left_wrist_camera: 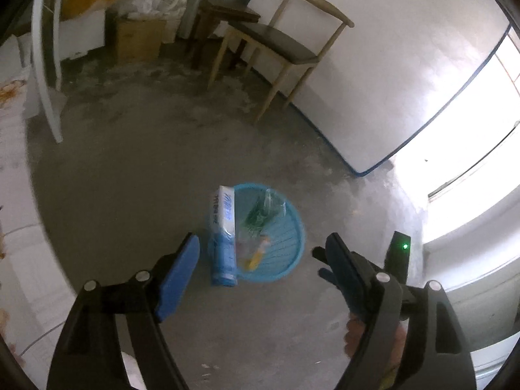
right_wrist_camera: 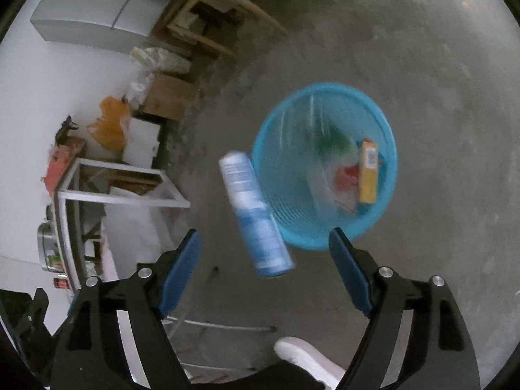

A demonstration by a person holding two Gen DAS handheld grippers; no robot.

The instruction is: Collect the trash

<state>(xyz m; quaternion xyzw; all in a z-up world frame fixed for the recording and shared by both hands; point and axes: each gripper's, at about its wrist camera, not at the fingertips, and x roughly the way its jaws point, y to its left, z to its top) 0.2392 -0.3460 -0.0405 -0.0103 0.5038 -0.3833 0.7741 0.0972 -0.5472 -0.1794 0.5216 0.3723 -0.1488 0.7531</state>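
Blue-and-white cylindrical can (right_wrist_camera: 255,216), blurred, unsupported in the air just beside the rim of the round blue mesh plastic basket (right_wrist_camera: 388,149), tilted, with one end toward the right gripper (right_wrist_camera: 265,253). Basket: stands on the grey concrete floor (right_wrist_camera: 438,65); holds a yellow carton (right_wrist_camera: 369,175), a clear plastic bottle with a green label (left_wrist_camera: 265,211) and red-printed wrapping, too blurred to identify. Right gripper: blue-padded fingers (right_wrist_camera: 178,273) spread wide, holding nothing, above the can. Left gripper (left_wrist_camera: 260,260): blue-padded fingers (left_wrist_camera: 177,279) likewise spread, holding nothing, over the basket. Surroundings: wooden chair with dark seat (left_wrist_camera: 279,42), cardboard box (left_wrist_camera: 138,37), white wall panel (left_wrist_camera: 390,65).
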